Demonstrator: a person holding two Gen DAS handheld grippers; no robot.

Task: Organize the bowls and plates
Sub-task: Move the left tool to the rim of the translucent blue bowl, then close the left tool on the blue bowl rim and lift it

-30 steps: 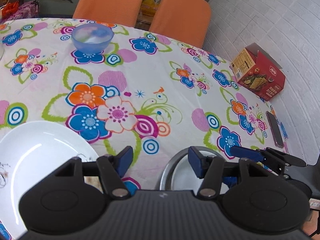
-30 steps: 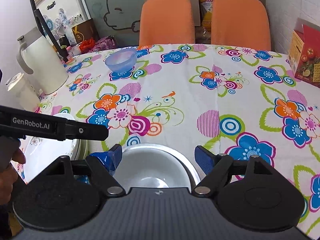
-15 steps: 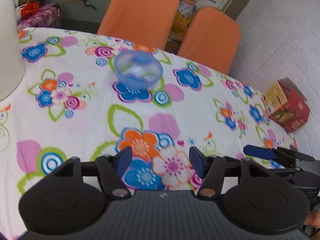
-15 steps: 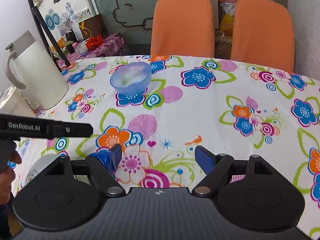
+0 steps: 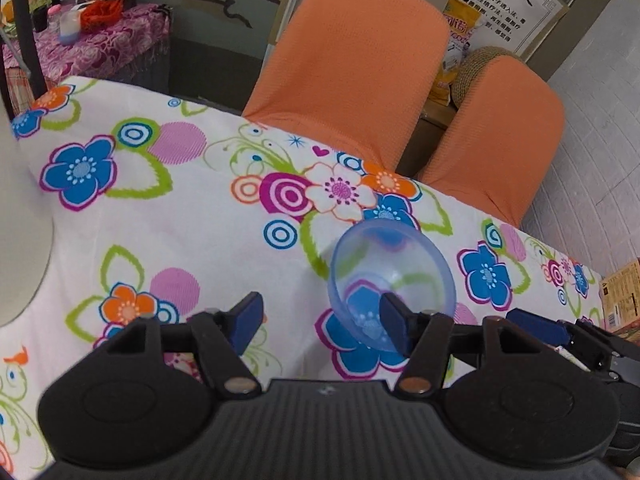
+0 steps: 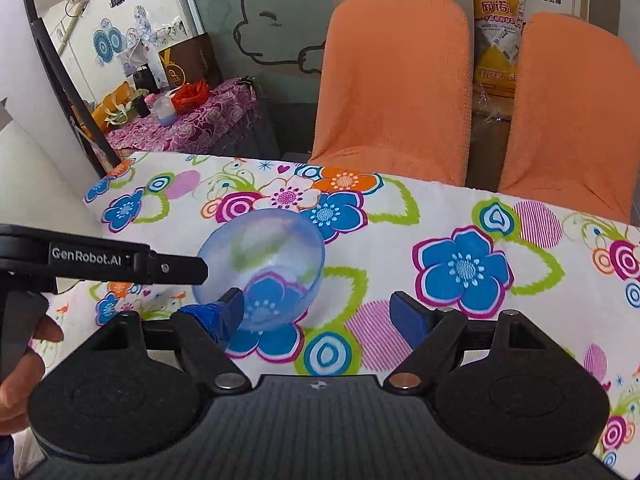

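Both claws have been moved up to the blue bowl, away from the plates; left claw and right claw are spread wide, nothing gripped yet.

bowl: 1 | chairs: 2 | tools: 2 | box: 1

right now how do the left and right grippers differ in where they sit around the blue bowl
The left gripper has the blue bowl at its right finger; the right gripper has it at its left finger. So the left gripper sits to the bowl's left and the right gripper to its right. Shared: both are open over the flowered tablecloth, and neither has the bowl centred between its fingers.
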